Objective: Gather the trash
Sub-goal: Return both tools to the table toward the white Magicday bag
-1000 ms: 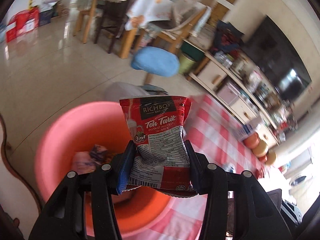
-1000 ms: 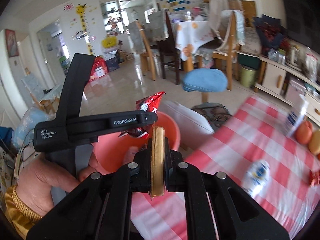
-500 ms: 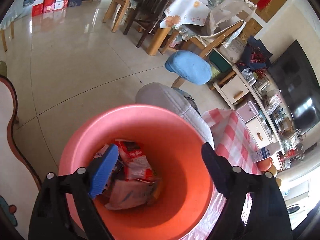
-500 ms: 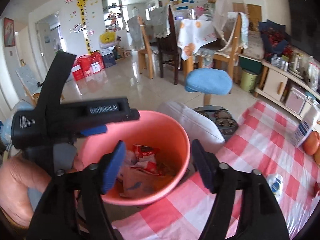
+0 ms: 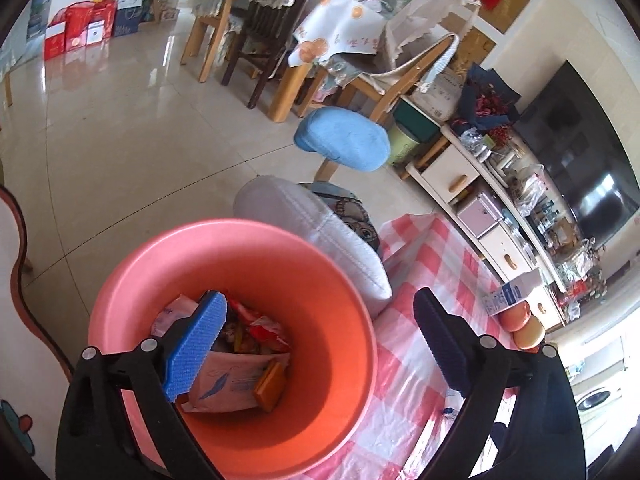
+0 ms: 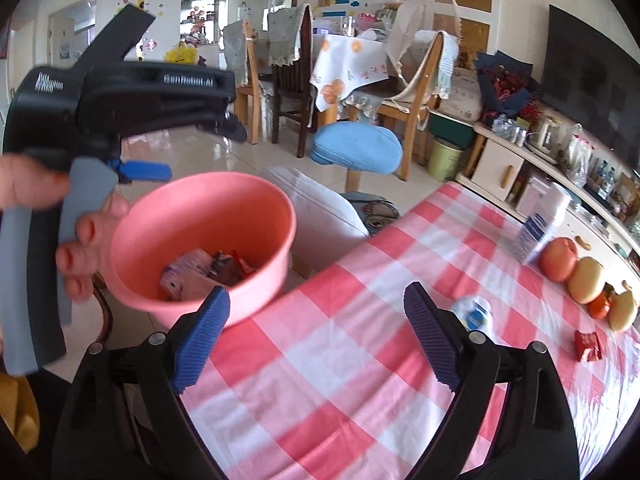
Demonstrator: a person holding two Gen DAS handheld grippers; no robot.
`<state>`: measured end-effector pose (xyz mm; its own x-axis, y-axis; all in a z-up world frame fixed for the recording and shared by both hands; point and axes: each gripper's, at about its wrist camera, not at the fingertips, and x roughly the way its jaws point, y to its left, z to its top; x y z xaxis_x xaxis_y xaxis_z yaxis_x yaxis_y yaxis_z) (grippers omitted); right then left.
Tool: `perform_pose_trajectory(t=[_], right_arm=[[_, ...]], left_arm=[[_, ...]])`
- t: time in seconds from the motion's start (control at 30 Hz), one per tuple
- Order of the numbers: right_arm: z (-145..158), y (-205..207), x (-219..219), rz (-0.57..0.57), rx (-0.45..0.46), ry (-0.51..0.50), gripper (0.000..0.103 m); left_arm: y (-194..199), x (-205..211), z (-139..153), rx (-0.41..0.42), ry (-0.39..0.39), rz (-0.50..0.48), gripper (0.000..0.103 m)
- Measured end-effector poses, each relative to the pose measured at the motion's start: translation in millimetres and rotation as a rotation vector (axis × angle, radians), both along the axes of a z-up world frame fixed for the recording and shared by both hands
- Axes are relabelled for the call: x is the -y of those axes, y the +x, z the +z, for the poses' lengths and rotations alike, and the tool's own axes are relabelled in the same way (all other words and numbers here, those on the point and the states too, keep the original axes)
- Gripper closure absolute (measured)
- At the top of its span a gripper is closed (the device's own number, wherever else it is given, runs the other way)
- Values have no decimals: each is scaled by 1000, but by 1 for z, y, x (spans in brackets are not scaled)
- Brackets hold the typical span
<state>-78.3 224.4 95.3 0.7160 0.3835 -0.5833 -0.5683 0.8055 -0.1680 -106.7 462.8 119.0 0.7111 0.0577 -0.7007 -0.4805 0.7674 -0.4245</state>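
Glossy tiled floor (image 5: pixel 120 152), wooden chairs (image 6: pixel 412 92)

We cannot read the print on the wrappers (image 5: pixel 236 376) heaped in the pink bin (image 5: pixel 344 288); the left tongs' blue pad (image 5: pixel 196 344) hides part of them. From the right wrist, the left tongs (image 6: pixel 180 148) are blurred. The worktop (image 6: pixel 360 360) runs off the frame, and the small red packet (image 6: pixel 587 345) is too small to identify.

Bare checked table (image 6: pixel 320 380) ahead; pink bin (image 6: pixel 256 292) crowds its left edge
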Motion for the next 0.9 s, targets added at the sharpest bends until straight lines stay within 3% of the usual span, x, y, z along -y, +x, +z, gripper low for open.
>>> perform_pose_trajectory(t=[0.47,0.9], right_arm=[[12,-16,54,-77,80,7,10],[17,-15,109,-163,92,38,9]], left_arm=[[17,51,16,42,19,-106,9],[33,107,25,44,27,-215,9]])
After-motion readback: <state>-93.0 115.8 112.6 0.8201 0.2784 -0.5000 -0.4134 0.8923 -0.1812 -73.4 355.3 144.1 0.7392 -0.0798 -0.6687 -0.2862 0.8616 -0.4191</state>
